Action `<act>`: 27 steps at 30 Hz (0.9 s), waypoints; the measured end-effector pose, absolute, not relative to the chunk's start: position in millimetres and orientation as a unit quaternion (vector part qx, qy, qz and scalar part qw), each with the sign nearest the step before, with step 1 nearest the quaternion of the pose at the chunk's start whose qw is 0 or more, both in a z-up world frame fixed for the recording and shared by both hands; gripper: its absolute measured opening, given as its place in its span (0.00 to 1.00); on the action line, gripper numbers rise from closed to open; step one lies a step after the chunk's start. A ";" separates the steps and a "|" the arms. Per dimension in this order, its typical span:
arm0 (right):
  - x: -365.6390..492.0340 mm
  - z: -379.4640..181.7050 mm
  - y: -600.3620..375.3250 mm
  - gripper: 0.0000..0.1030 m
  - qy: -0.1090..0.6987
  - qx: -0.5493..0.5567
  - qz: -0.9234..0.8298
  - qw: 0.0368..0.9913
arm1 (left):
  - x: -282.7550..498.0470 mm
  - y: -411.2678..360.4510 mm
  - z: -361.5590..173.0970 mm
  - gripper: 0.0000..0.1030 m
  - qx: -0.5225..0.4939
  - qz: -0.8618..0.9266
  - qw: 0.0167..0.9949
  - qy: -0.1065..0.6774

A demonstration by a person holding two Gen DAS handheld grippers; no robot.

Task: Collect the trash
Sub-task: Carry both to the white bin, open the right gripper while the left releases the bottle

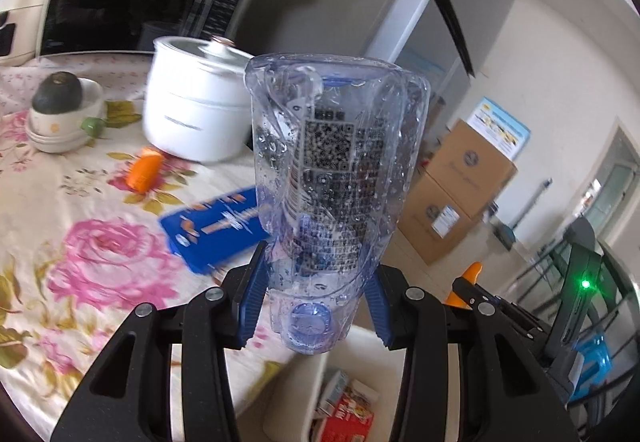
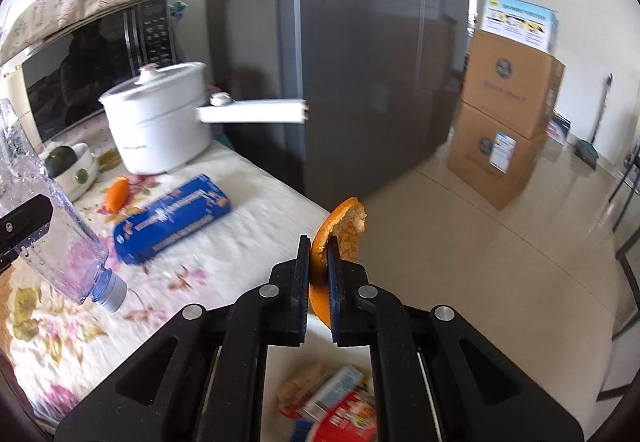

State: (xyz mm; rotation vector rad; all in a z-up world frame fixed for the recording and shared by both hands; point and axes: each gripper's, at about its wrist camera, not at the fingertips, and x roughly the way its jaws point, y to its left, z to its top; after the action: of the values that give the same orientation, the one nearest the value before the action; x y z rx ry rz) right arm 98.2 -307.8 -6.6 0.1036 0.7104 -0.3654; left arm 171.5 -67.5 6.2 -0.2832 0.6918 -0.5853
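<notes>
a: left gripper (image 1: 314, 302) has its jaws clamped on the neck end of an empty plastic bottle (image 1: 332, 162), cap toward the camera, base sticking out. it hangs past the edge of the floral surface (image 1: 80, 210), over the white bin (image 1: 304, 382).

b: looks light and crushy, and it's wet inside. near the neck is the stiffest spot, so good hold.

a: right gripper (image 2: 319, 282) is pinched tight on an orange peel (image 2: 340, 226), above the same bin.

b: peel's soft and thin, might tear or slip. i'd grab the rim, like now.
</notes>
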 end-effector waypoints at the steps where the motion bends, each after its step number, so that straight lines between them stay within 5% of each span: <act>1: 91.5 -10.7 -314.7 0.07 0.352 0.057 -0.183 0.916 | 168.5 -74.5 3.2 0.43 -0.132 -0.288 0.887 0.337; 8: 67.0 -44.5 -341.5 0.08 0.399 0.102 -0.204 0.888 | 154.2 -113.5 -15.9 0.43 -0.117 -0.313 0.869 0.364; 12: 52.6 -50.3 -352.5 0.37 0.401 0.109 -0.225 0.881 | 148.5 -132.1 -20.7 0.43 -0.110 -0.328 0.860 0.374; 27: 3.7 -27.9 -412.5 0.89 0.320 0.110 -0.390 0.856 | 116.8 -214.0 -40.0 0.43 -0.049 -0.396 0.824 0.403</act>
State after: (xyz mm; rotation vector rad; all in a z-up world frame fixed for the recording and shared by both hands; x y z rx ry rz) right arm 3.7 -412.5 -27.9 0.2318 0.6732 -0.8188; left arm 116.8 -214.0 -40.0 -0.1043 0.8577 -0.8416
